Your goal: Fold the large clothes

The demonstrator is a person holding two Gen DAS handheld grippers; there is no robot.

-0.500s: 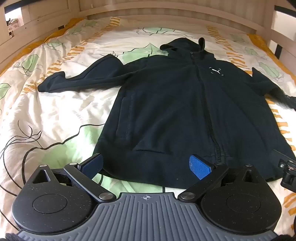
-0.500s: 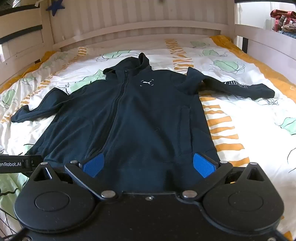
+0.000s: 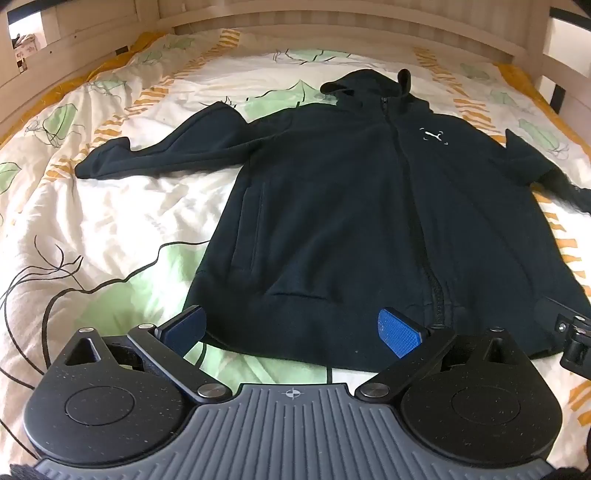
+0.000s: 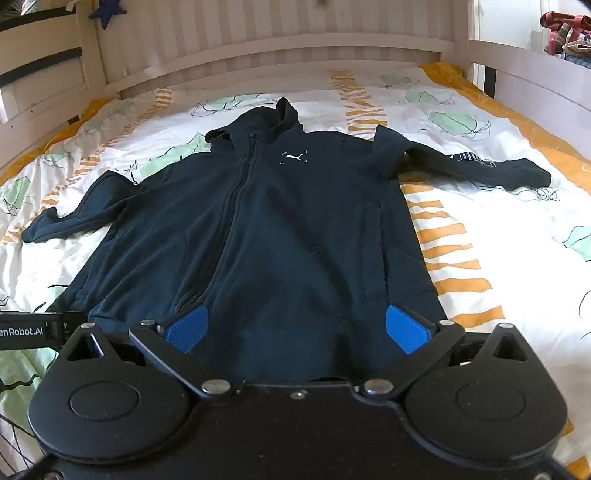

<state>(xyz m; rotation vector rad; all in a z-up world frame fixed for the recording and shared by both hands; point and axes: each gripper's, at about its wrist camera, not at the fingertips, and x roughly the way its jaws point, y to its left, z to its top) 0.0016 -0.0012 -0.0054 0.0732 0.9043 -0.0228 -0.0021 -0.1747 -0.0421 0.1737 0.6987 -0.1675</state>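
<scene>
A dark navy zip hoodie (image 3: 351,221) (image 4: 280,229) lies flat and face up on the bed, hood toward the headboard, both sleeves spread out to the sides. A small white logo sits on its chest. My left gripper (image 3: 293,330) hovers over the left part of the bottom hem, its blue pads wide apart with nothing pinched. My right gripper (image 4: 297,328) hangs above the right part of the hem, also open and empty. Each gripper's edge shows at the side of the other's view.
The bed cover (image 3: 110,229) (image 4: 498,240) is white with green leaves and orange stripes, and wrinkled. A pale wooden headboard (image 4: 273,48) and side rails (image 4: 532,81) enclose the bed. Bags sit beyond the right rail (image 4: 565,33).
Both views have shifted only slightly; the hoodie lies as it did and both grippers stay open.
</scene>
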